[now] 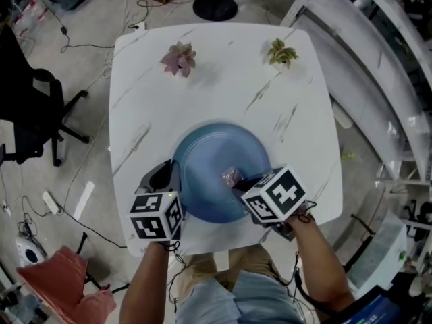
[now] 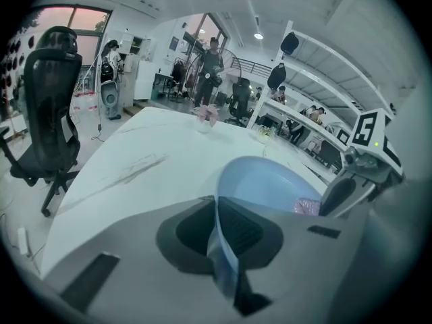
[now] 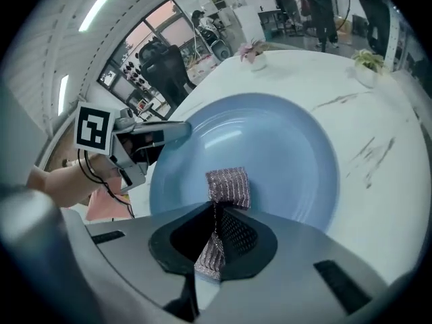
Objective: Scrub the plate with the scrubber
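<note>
A blue plate [image 1: 219,164] lies on the white marble table [image 1: 223,90], near its front edge. My left gripper [image 1: 177,175] is shut on the plate's near-left rim, and the rim [image 2: 219,248] runs between its jaws in the left gripper view. My right gripper [image 1: 241,183] is shut on a silvery mesh scrubber [image 1: 231,176]. The scrubber [image 3: 228,186] rests on the plate's inner surface [image 3: 270,147], toward the near side. The scrubber's pinkish end [image 2: 307,206] shows past the plate in the left gripper view.
Two small potted plants stand at the table's far side, a pinkish one [image 1: 179,59] left and a green one [image 1: 282,52] right. A black office chair [image 1: 30,113] is on the floor at left. White shelving [image 1: 378,59] runs along the right.
</note>
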Available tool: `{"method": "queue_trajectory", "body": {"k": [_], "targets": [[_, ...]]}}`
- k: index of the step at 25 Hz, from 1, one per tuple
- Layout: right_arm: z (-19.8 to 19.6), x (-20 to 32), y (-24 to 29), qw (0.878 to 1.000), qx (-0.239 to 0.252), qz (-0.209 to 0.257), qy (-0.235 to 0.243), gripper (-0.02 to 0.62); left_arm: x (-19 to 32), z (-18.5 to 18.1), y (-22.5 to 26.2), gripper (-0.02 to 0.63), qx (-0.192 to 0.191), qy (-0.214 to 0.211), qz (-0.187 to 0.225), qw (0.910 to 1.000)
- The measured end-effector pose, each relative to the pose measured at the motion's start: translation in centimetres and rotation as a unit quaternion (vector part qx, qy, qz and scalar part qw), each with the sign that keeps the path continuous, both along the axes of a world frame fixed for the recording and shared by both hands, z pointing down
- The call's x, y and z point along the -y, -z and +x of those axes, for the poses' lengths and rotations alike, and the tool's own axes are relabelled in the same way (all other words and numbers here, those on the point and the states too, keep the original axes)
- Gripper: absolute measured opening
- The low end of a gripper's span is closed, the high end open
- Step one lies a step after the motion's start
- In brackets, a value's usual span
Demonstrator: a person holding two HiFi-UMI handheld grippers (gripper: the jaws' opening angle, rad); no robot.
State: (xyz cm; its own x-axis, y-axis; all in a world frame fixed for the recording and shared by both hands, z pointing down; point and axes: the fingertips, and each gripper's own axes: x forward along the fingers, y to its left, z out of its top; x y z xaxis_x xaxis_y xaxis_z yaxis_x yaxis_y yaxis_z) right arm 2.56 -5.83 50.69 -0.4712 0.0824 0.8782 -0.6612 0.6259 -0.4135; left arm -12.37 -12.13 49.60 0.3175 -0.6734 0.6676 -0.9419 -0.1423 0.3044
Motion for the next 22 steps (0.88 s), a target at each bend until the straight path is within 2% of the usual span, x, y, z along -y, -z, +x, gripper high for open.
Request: {"method": "queue_trajectory", "body": {"k": [11,17,22], "targets": [[0.4,5.6,0.2,0.999,-0.006,0.028,-0.018,0.037,0.1,0.2,0.1,0.02,-0.003,-0.006,-0.005,1.0],[-2.2,7.2,0.4,0.999,0.003,0.033,0.017,0.037,0.0,0.4,0.1,0.019,-0.007,-0.002,-0.009,0.9999],[-5.6,6.5,0.5,0.997,0.018,0.033,0.063,0.037,0.0,0.3,0.0,0.02,-0.009,0.002,-0.012,0.9999]]}}
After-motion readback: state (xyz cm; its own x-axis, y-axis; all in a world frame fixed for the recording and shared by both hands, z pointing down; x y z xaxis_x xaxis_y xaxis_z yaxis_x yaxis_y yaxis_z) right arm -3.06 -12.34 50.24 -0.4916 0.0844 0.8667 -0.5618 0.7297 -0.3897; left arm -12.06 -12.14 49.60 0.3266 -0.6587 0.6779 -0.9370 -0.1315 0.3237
